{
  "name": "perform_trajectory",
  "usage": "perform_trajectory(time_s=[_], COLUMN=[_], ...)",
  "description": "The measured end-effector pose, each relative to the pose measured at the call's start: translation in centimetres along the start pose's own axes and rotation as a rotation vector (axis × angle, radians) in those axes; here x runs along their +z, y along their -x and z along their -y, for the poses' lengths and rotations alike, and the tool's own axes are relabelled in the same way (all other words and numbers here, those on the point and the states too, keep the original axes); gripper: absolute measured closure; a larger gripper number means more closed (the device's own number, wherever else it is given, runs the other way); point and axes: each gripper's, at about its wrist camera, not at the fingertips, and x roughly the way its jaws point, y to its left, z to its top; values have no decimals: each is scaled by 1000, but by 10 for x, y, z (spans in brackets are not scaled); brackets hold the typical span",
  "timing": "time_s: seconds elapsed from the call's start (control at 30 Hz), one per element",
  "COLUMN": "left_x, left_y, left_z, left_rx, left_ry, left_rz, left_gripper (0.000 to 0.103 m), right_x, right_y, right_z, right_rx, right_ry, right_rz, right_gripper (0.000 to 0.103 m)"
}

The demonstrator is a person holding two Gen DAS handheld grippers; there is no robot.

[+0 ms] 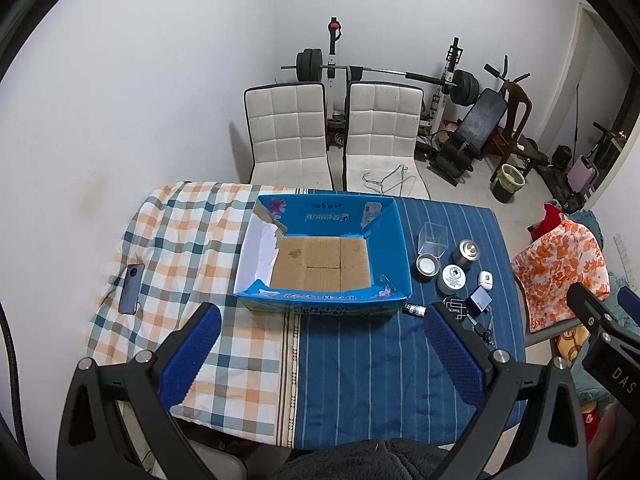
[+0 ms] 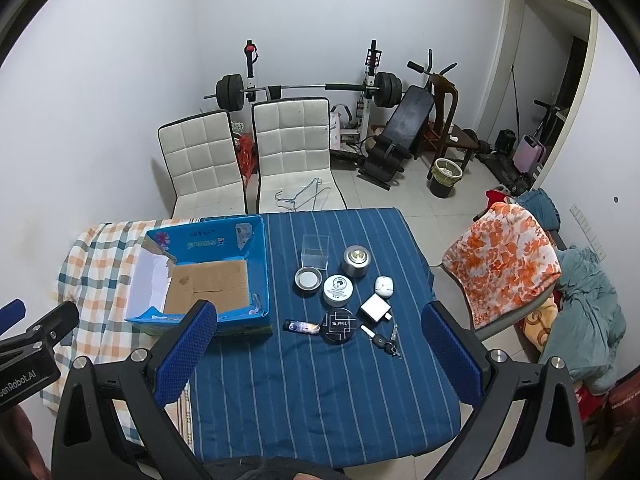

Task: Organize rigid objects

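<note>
Blue-padded fingers on our left gripper and our right gripper stand spread wide, with nothing between them, both hovering above the near part of the table. Under the right one lies the blue striped cloth; a checked cloth covers the left part of the table.

Just beyond the left gripper sits the blue cardboard box, its brown floor bare. To its right, the small things cluster on the striped cloth: a clear plastic cube farthest, a metal canister beside it, a tin lid, a white round jar, a white earbud case, a white charger plug, a black round case, a lighter and a car key nearest us.

A phone lies apart on the checked cloth. Two white chairs stand behind the table.
</note>
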Motion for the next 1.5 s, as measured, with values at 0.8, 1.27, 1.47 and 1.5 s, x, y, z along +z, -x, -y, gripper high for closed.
perform_trajectory(time_s=[0.8,1.27,1.47,1.5], left_x=[-3,-1,3,4], left_y=[-1,0,0,0], left_z=[-3,-2,-2,-2], left_rx=[-3,-3,2,1], left_ry=[-3,-1,1,1], left_rz=[14,16,17,17], left_gripper=[0,0,0,0], right_x=[-3,-1,7,8], right_y=[-9,-7,-8,-9], right_z=[-1,4,7,7], right_rx=[-2,-5,4,4], right_ry=[-14,-17,-10,-9], right_rz=[7,19,16,17], right_gripper=[0,0,0,0])
